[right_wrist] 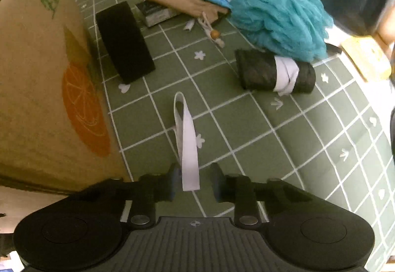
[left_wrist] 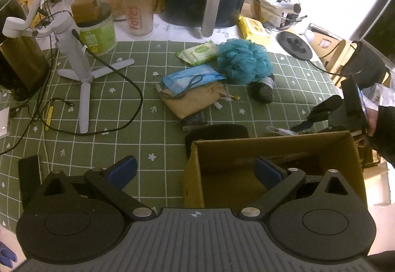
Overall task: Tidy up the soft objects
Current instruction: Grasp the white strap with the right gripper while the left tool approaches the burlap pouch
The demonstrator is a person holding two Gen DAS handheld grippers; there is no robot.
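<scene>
My left gripper (left_wrist: 196, 169) hangs with its jaws wide apart and nothing clamped. One pad is over the green desk (left_wrist: 123, 124) and the other over the open box (left_wrist: 271, 143), whose near corner shows between them.

My right gripper (right_wrist: 195, 183) points steeply down just beside the box's outer wall. Its jaws are drawn in on the near end of a white strap (right_wrist: 187, 138), and the strap's far loop trails away onto the desk.

Beyond the strap lies a black roll (right_wrist: 261, 72) with a white band, touching the teal loofah (right_wrist: 279, 8) behind it. A black pad (right_wrist: 126, 42) lies by the box. Further back, a tan pouch (left_wrist: 195, 99) lies under a blue pack (left_wrist: 187, 77).
</scene>
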